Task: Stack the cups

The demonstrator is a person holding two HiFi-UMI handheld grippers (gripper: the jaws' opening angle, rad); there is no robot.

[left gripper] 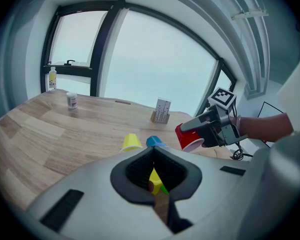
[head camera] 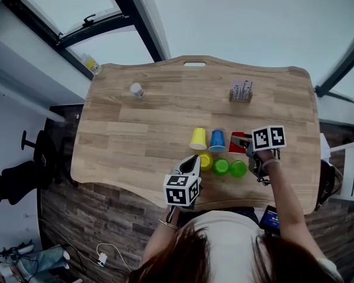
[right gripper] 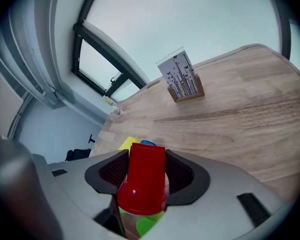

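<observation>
the right gripper (right gripper: 147, 164) pinches a red cup (right gripper: 142, 189) between its two dark pads, one pad on each side of the cup's wall. in the left gripper view we see that same red cup (left gripper: 190, 135) held tilted in the air above the table (left gripper: 50, 134), its white mouth turned down and towards us. from the head view the right gripper (head camera: 248, 147) sits at the right end of the cups, with its marker cube (head camera: 268, 138) above the hand.

the left gripper (left gripper: 156, 188) has its jaws pressed together. its tips in the head view (head camera: 194, 159) lie just beside the near yellow cup (head camera: 206, 161); we cannot tell whether they touch it.

on the wooden table we count a back row of a far yellow cup (head camera: 198, 138) and a blue cup (head camera: 217, 140), both mouth down and just beside each other. the front row holds the near yellow cup and two green cups (head camera: 222, 167), set close in a line. a card holder (head camera: 241, 91) and a small white bottle (head camera: 137, 90) stand well apart from the cups, towards the far edge.
</observation>
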